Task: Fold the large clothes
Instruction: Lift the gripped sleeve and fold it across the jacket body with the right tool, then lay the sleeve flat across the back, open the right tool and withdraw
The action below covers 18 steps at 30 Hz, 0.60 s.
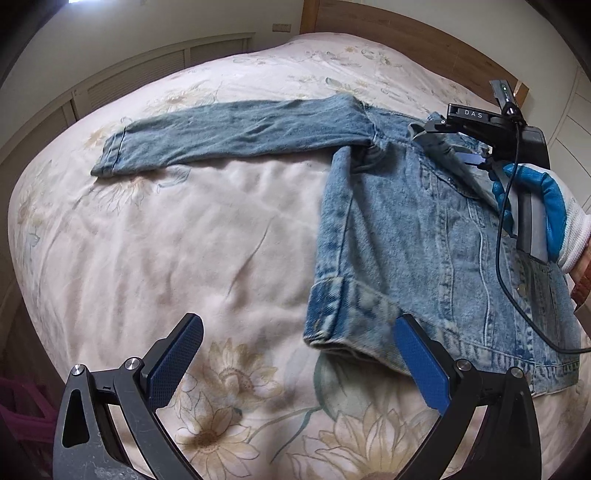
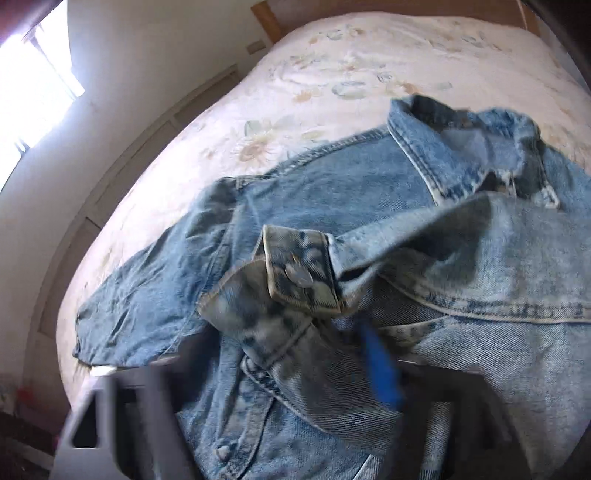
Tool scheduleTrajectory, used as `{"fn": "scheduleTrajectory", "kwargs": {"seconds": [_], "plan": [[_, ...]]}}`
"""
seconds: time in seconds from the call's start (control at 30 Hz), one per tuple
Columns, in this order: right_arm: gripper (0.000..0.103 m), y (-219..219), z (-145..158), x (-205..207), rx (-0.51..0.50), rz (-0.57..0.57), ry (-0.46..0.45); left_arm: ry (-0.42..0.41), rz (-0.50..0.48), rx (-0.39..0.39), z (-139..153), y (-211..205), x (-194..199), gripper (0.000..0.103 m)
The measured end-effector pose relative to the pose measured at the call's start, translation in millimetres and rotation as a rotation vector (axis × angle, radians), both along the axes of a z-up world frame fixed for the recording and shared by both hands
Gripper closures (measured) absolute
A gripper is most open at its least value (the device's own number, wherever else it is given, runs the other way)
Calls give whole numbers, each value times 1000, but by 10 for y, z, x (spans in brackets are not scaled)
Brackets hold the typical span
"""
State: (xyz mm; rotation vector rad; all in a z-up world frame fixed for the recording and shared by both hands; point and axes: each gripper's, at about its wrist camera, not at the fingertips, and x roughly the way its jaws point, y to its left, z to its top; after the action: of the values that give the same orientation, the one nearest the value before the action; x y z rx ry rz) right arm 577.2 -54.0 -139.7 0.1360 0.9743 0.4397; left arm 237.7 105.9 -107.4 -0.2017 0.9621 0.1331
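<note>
A light blue denim jacket (image 1: 406, 229) lies on the bed. One sleeve (image 1: 229, 133) stretches out to the left; the other sleeve's cuff (image 2: 301, 273) lies folded over the jacket's front. My left gripper (image 1: 295, 369) is open and empty, low over the bed by the jacket's lower left corner. My right gripper (image 1: 443, 142) is over the collar (image 2: 469, 155), held by a blue-gloved hand. In the blurred right wrist view denim covers most of its fingers (image 2: 380, 365), so whether it grips is unclear.
The bed (image 1: 166, 236) has a cream floral cover and a wooden headboard (image 1: 406, 26) behind. Louvred panels (image 1: 129, 77) line the wall to the left. A black cable (image 1: 504, 236) hangs from the right gripper over the jacket.
</note>
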Motion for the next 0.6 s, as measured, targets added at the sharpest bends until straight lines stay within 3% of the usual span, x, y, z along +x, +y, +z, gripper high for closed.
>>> {"fn": "scheduleTrajectory", "kwargs": {"seconds": [0.17, 0.37, 0.6], "plan": [[16, 10, 259, -199, -12, 77, -65, -18, -38, 6, 127, -131, 189, 1], [15, -575, 557, -430, -122, 78, -181, -57, -161, 29, 266, -570, 721, 1], [15, -1428, 395, -396, -260, -3, -162, -138, -328, 68, 297, -1371, 1753, 1]]}}
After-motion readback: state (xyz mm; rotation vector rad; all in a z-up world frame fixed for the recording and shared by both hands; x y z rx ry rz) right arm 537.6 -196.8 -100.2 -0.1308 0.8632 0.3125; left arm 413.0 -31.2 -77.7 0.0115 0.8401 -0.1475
